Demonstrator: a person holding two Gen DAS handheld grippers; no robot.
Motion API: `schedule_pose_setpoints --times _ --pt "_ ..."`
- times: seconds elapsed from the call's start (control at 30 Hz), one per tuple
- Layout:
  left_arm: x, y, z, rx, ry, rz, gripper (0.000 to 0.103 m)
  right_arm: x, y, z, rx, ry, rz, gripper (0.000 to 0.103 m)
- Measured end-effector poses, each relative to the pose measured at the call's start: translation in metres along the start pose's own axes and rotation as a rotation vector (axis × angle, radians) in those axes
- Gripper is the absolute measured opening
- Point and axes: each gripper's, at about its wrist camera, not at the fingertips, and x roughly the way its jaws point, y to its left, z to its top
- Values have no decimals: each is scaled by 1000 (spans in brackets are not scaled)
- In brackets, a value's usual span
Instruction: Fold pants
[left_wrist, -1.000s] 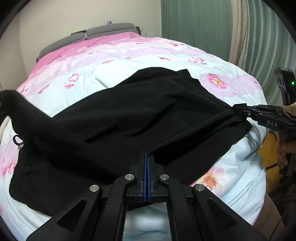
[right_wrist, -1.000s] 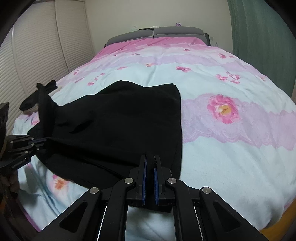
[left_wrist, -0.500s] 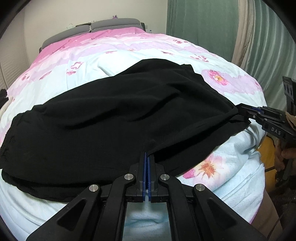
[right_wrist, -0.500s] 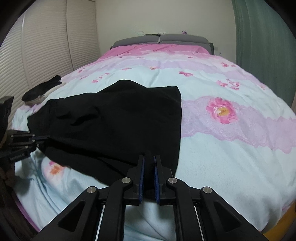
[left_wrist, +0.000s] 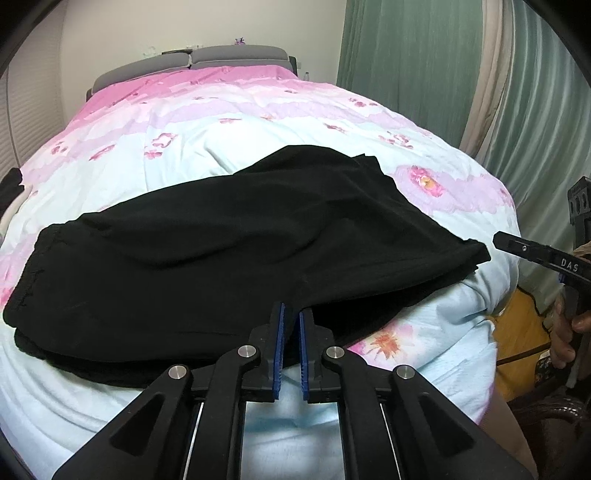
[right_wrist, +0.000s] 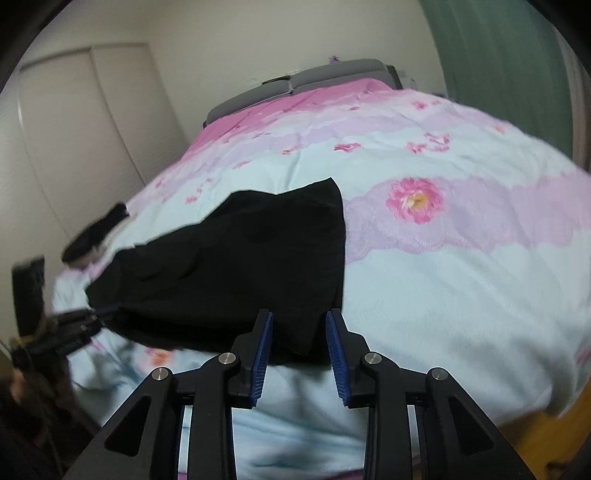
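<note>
Black pants (left_wrist: 240, 258) lie folded across the near end of the bed, flat, waistband at the left. My left gripper (left_wrist: 291, 314) sits at their near edge, its jaws opening with a narrow gap; the cloth ends right at the tips and is not pinched. In the right wrist view the pants (right_wrist: 240, 266) end in a corner that lies loose between the widely parted fingers of my right gripper (right_wrist: 299, 317), whose jaws are opening too. From the left wrist view the right gripper (left_wrist: 498, 242) stands just clear of the pants' right corner.
The bed's quilt (left_wrist: 258, 122) is pink and pale blue with flowers, a grey headboard (left_wrist: 192, 62) behind. Green curtains (left_wrist: 406, 74) hang at the right, wardrobe doors (right_wrist: 74, 129) at the left. A small dark item (right_wrist: 96, 236) lies at the bed's left edge. A hand (left_wrist: 565, 332) holds the right gripper.
The raised left part of the pants has dropped flat onto the bed. Both grippers were shut on the cloth's near edge and have let go, the right one wider, and drawn back slightly.
</note>
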Motion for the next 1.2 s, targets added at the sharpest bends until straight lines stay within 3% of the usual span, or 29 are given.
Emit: schedule_pose_setpoints --times 0.2,0.33,0.5,0.7,0.8,0.93,1.07,1.2 --pt "-8 -2 -4 -5 11 -8 21 -9 -4 3 167 20 29 40" --pt "-18 -5 2 1 -19 -14 25 -3 -8 8 238 59 4 40" --pt "-11 -4 43 83 -44 -37 31 0 -2 11 278 73 -17 41" --pt "28 -25 142 308 -36 -162 32 0 -6 9 407 70 -79 41" --pt "57 -51 200 449 -19 -298 32 0 -11 10 493 39 -98 41" --pt "100 -82 247 618 34 -477 32 1 -9 11 512 2 -154 41" --pt "155 -106 268 804 141 -516 32 -1 -4 11 550 -69 -234 41" --pt "194 -116 258 940 270 -550 32 -2 12 7 580 -154 -352 41"
